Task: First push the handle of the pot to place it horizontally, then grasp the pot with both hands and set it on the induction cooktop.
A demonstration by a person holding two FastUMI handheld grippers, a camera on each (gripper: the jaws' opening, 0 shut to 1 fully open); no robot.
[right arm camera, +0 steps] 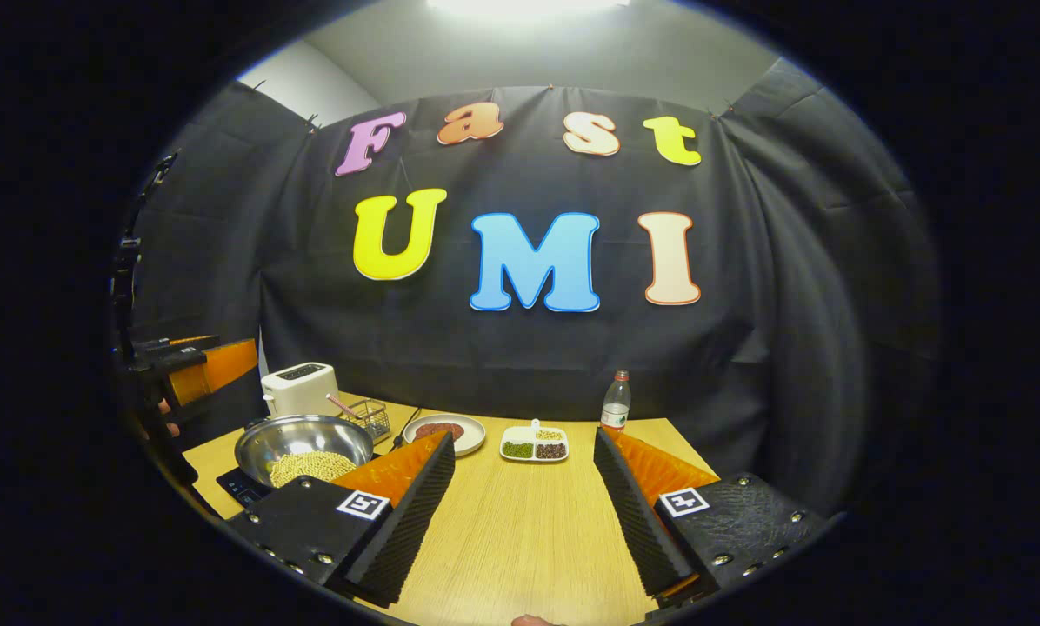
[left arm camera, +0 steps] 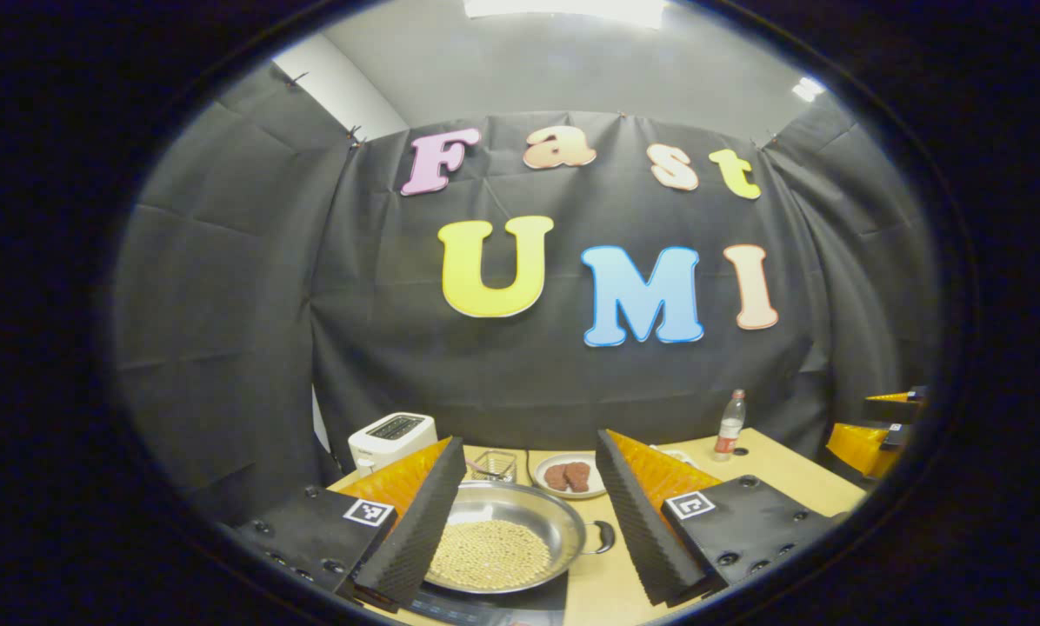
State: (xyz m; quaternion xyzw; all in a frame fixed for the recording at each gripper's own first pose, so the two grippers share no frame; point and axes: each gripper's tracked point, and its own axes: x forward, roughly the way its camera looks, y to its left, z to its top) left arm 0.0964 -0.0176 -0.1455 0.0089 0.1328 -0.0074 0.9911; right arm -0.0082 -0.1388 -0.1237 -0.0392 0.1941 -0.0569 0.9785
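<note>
Where labels go unreadable — bottle (right arm camera: 615, 402), pot (left arm camera: 504, 533) on cooktop (right arm camera: 240, 485).

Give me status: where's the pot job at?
Looks done: the pot of beans sits on the cooktop, and its handle points sideways. In hand: nothing. The left gripper is open, its fingers apart around the pot without pressing on it; the right gripper is open over bare table, away from the pot. Left: apparently only pulling back.
</note>
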